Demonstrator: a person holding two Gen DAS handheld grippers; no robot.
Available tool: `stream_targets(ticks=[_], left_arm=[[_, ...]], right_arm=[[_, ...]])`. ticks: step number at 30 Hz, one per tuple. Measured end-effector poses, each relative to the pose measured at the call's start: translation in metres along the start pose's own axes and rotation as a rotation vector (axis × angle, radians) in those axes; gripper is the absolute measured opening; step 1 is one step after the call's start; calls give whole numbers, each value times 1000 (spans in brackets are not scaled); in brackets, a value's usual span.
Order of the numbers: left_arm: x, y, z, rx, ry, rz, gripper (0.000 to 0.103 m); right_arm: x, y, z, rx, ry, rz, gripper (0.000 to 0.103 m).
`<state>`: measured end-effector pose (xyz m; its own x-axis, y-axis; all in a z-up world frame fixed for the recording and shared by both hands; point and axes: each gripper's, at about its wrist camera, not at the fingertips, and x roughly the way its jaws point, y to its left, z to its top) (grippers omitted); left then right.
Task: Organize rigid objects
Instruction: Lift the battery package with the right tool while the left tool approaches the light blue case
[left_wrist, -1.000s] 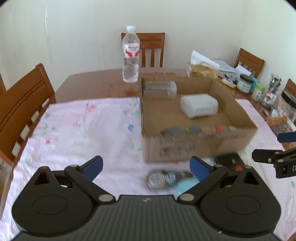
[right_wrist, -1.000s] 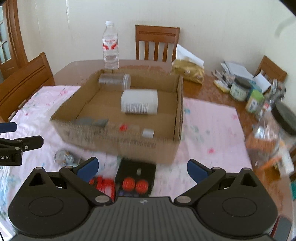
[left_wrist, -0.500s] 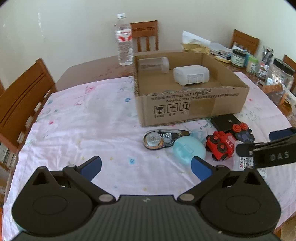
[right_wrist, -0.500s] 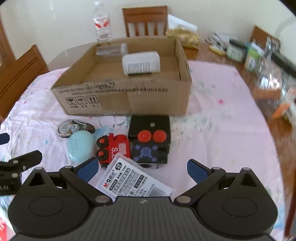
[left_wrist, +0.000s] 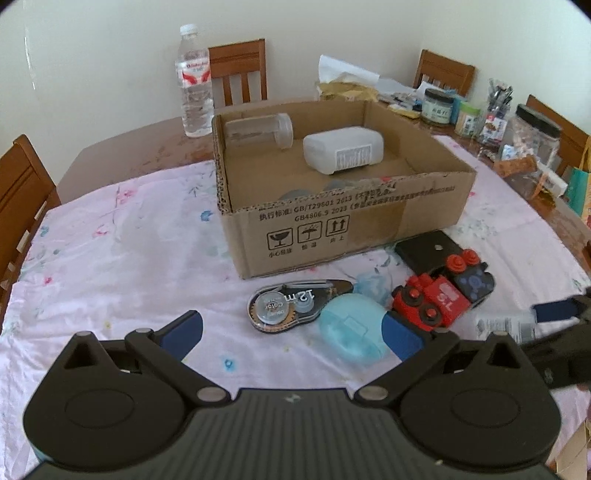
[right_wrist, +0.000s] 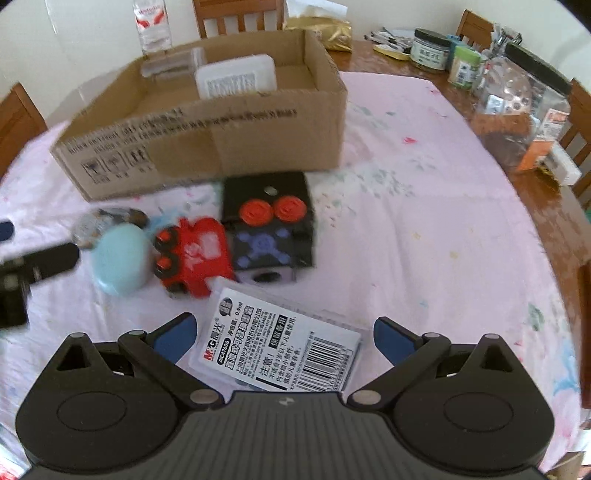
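Observation:
An open cardboard box (left_wrist: 332, 229) holds a white plastic container (left_wrist: 341, 147) and a clear jar (left_wrist: 258, 131) on its side. In front of it lie a correction tape dispenser (left_wrist: 291, 304), a light blue case (left_wrist: 351, 332), a red toy train (left_wrist: 430, 301), a black toy block (right_wrist: 267, 221) and a flat labelled packet (right_wrist: 280, 350). My left gripper (left_wrist: 291, 332) is open, just short of the tape and the blue case. My right gripper (right_wrist: 282, 336) is open, its fingers on either side of the packet.
A water bottle (left_wrist: 194, 83) stands behind the box. Jars and clutter (left_wrist: 517, 125) fill the table's right edge. Wooden chairs (left_wrist: 18, 184) surround the table. The pink cloth (left_wrist: 110, 251) covers the table.
Both grippers pulled back from the box and dropped toward the loose items. The right gripper has come down over the packet.

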<state>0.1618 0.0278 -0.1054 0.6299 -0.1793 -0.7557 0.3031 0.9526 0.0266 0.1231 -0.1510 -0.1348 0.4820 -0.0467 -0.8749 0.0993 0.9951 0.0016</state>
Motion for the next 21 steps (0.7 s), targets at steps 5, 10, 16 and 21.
stream_targets(ticks=[5,10,16,21], left_arm=[[15,0,4,-41,16,-12,102],[29,-11,10,-68,31,3,102],[40,-24,5,-53,53,33,103],[31,-17,-8,-54,57,46,103]], right_arm=[[-1,-17,-9,0,-5,43,103],[-2,-21,-13,-38,-24,71,103],[-1,-10,-20,-145,-47,31,103],[-1,-14,-22,-146,-57,50,103]])
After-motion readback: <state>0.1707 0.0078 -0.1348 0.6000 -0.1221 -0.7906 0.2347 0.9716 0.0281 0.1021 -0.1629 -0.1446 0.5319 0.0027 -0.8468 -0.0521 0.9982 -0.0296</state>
